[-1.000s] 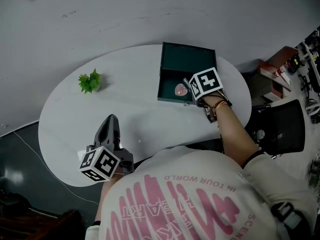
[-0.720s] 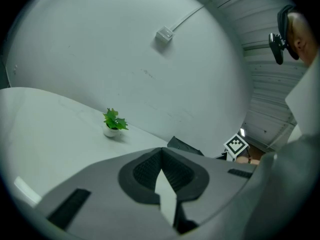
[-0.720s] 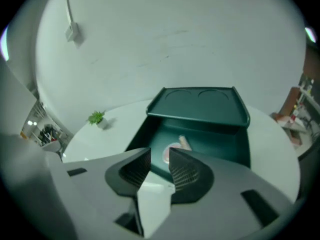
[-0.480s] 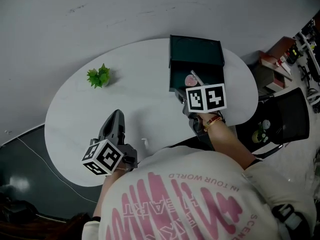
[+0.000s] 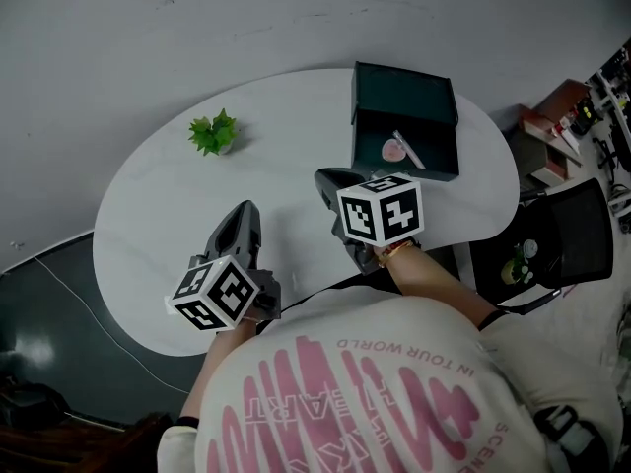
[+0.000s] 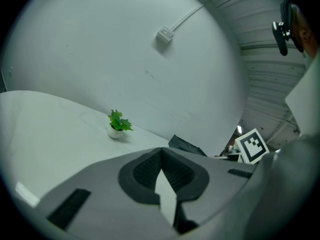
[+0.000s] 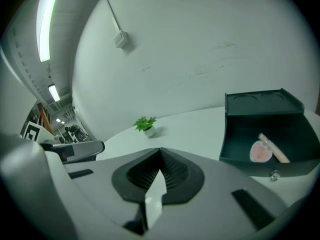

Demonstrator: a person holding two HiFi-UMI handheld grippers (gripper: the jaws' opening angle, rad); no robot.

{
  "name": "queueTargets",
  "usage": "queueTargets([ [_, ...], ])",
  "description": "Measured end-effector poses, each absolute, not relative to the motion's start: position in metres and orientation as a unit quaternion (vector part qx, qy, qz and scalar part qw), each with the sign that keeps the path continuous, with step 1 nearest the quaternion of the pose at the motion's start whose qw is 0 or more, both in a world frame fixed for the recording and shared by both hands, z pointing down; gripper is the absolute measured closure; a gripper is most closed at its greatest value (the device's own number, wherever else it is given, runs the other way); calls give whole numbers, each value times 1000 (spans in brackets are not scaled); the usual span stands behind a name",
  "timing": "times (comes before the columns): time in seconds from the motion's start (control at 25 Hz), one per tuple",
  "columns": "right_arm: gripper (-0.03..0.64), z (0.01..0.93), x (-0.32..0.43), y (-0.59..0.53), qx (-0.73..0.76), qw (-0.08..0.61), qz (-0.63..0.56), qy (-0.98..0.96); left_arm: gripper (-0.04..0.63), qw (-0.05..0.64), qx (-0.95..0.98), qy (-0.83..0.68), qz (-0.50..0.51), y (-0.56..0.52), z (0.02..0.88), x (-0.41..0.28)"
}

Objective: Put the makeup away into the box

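The dark green box (image 5: 405,97) stands open at the far right of the white oval table (image 5: 148,225). Inside it lie a pink heart-shaped compact (image 5: 394,150) and a slim pale stick (image 5: 408,149); the right gripper view shows the same compact (image 7: 260,153) and stick (image 7: 273,149). My right gripper (image 5: 326,178) hovers left of the box and short of it. Its jaws have just been closing with nothing between them, and they are shut (image 7: 160,155). My left gripper (image 5: 244,215) is over the table's near middle, also shut and holding nothing (image 6: 161,156).
A small green plant in a white pot (image 5: 215,132) stands at the table's far left. A dark chair (image 5: 552,249) and cluttered shelves (image 5: 567,111) are to the right of the table. A cable (image 5: 59,284) runs across the dark floor on the left.
My right gripper has pulled back from the box toward the table's middle and its jaws have closed empty. The compact and stick stay in the box. The left gripper has barely shifted.
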State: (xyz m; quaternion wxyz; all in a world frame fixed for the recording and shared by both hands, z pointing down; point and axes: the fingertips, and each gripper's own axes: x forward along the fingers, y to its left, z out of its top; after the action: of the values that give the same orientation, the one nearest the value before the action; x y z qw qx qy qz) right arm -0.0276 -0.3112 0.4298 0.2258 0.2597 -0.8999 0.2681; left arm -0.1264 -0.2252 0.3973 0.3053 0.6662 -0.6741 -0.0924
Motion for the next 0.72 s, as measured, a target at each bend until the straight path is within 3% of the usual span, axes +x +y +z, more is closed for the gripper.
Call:
queueTargets([
  [0.28, 618, 395, -33, -310, 242, 130, 281, -919, 594, 267, 660, -695, -100, -219, 387, -128],
  [0.72, 620, 406, 13, -293, 208, 189, 242, -929, 594, 288, 629, -715, -103, -200, 393, -79],
])
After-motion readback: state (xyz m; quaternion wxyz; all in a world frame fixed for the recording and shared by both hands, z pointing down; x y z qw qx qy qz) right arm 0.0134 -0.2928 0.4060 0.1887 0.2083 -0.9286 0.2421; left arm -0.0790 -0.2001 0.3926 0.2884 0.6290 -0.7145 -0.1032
